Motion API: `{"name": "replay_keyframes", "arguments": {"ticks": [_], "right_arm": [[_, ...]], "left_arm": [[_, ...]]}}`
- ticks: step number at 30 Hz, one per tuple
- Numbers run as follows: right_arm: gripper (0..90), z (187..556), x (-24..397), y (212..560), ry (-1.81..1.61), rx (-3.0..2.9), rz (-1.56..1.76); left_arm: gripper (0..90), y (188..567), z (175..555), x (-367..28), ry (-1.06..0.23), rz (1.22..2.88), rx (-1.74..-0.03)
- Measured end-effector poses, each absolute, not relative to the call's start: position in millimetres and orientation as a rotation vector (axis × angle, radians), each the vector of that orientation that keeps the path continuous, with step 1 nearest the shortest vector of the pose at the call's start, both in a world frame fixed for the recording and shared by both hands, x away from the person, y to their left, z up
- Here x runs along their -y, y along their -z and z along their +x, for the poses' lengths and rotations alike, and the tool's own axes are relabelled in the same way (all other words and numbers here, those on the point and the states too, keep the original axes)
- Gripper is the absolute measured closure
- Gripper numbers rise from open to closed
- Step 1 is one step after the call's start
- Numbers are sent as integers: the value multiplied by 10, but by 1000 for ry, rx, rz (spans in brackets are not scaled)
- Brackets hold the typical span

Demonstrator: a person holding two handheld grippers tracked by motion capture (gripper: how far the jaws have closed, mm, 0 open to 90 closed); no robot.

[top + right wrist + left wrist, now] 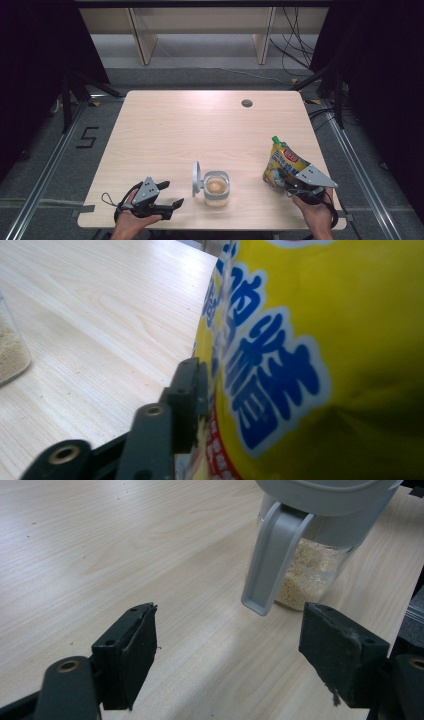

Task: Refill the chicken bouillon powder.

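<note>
- Right of the open jar (216, 188) on the counter (200, 130), the right gripper (300, 187) clamps a yellow spouted pouch (283, 164) upright, presumably for pouring.
- Left of the jar, the left gripper (167, 195) waits wide, empty.

Yellow pouch (283, 165) with green cap — upright, tilted, near the table's right edge.

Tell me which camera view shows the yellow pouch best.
The high view: it shows the whole yellow pouch with its green cap, standing tilted at the right gripper. The right gripper view shows a close part of its printed side, against one jaw.
</note>
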State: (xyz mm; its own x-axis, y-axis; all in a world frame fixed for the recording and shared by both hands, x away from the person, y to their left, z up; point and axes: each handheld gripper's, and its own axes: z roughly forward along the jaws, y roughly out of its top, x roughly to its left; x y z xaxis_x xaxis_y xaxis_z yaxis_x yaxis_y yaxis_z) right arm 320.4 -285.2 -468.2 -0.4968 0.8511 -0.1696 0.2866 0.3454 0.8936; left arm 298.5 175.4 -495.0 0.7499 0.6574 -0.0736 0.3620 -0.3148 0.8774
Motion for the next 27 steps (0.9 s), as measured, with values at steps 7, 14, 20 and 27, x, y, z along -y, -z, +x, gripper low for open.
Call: {"name": "replay_keyframes", "arguments": {"ticks": [7, 14, 20, 27], "right_arm": [[421, 3138, 2851, 4667, -1131, -1961, 1013], [323, 2990, 2850, 4657, -1136, -1952, 1123], [263, 2769, 2935, 4680, -1103, -1956, 1208], [241, 2618, 2968, 4733, -1066, -2008, 1227]], "left_arm": [[224, 4948, 2981, -1756, -362, 1937, -794], [224, 4934, 2982, -1759, -356, 1940, -785], [223, 4896, 2961, -1750, -340, 1921, -787], [224, 4805, 2950, -1758, -334, 1904, -755]]}}
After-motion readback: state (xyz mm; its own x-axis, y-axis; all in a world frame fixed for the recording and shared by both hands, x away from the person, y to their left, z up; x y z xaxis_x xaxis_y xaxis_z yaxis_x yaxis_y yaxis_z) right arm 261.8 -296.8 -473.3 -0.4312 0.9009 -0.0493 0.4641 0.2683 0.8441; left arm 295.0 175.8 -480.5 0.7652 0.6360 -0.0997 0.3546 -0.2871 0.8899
